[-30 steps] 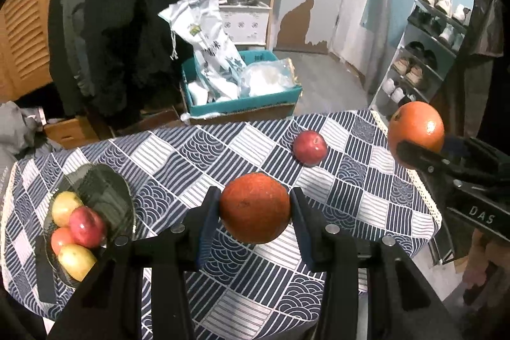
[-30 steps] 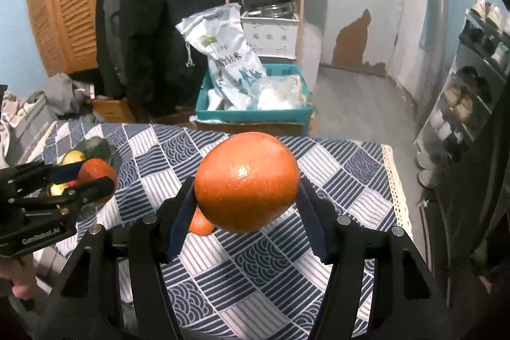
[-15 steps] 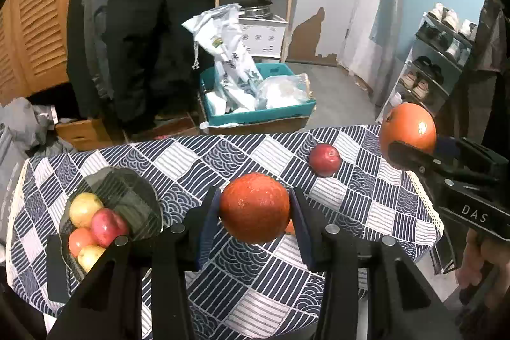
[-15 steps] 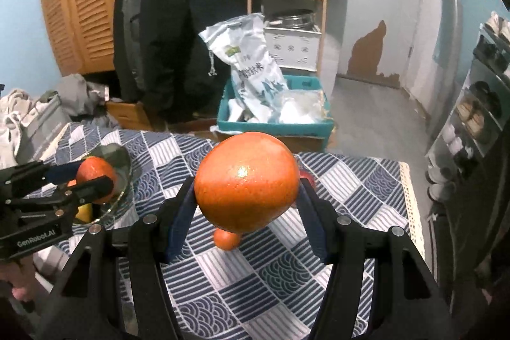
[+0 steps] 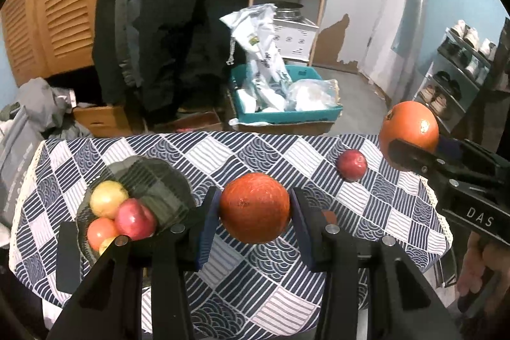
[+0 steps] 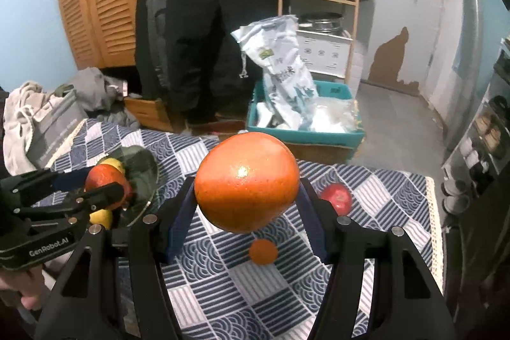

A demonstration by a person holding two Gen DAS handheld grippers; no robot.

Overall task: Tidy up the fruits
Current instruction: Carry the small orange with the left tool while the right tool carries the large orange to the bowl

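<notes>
The left gripper point(image 5: 254, 209) is clamping a dark orange point(image 5: 254, 207) between its pads, holding it in the air above the checked cloth point(image 5: 271, 308) and just right of the glass bowl point(image 5: 159, 180). The right gripper point(image 6: 246, 196) is likewise squeezing a paler, larger orange point(image 6: 246, 182), carrying it high over the middle of the table; in the left view it is hanging out by the table's right edge. Both fruits are sitting at their widest part between the pads, which is probably what is keeping such round, smooth things from rolling out. The bowl is already holding several apples point(image 5: 134, 219), red and yellow, heaped toward its near side, so it is looking like the collecting place, and the left orange is nearest to it. A red apple point(image 5: 351, 164) is lying loose on the cloth toward the far right, and a small tangerine point(image 6: 263, 250) is lying near the centre, under the right gripper; both seem to be waiting their turn. Since the near side of the bowl is crowded, the emptier far side is looking like the safer spot for the oranges.
</notes>
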